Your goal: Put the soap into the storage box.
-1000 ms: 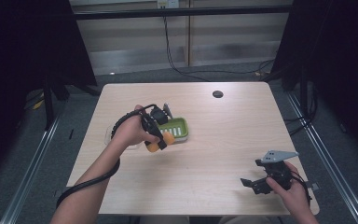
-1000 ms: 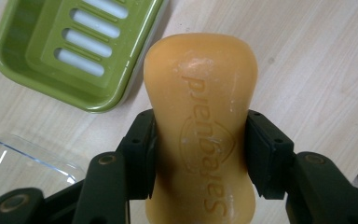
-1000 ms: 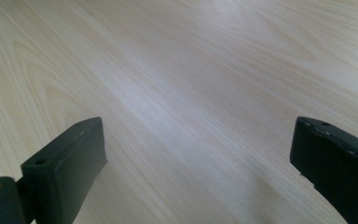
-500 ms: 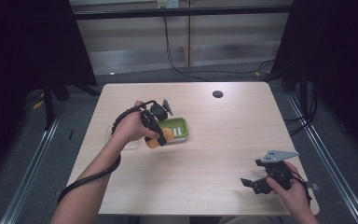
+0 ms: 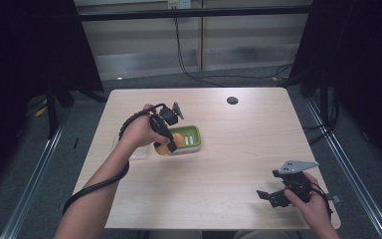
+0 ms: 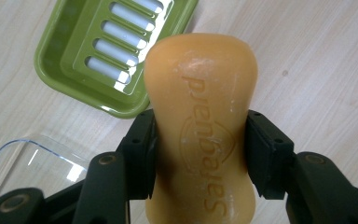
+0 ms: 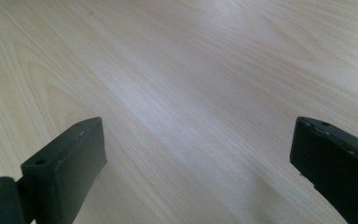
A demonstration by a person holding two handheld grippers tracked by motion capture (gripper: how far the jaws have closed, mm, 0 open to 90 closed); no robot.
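So from the high view, our left gripper (image 5: 165, 142) is sitting right at the 9 o'clock edge of the green soap dish (image 5: 191, 134), with the orange soap bar (image 5: 175, 142) pinched in it and hanging partly over the dish rim. A clear plastic lid (image 5: 129, 150) lies on the table (image 5: 229, 164) just off at 9 o'clock from the hand. Our right gripper (image 5: 273, 195) is way down at the 4 o'clock corner of the table, well apart from everything, so the left one is obviously nearer and doing the work. In the left gripper view, the jaws are clamped on the waist of the soap bar (image 6: 203, 135), whose long axis runs straight out along the jaws toward 12 o'clock. The slotted soap dish (image 6: 74, 56) lies up at about 10 to 11 o'clock from the bar's tip, so we reckon the coming move is a swing that way to get the bar lined up over the slats; the clear lid (image 6: 32, 156) corner sits at 8 o'clock. In the right gripper view, the jaws stand wide apart with nothing between them, only bare wood grain (image 7: 191, 93) under them.
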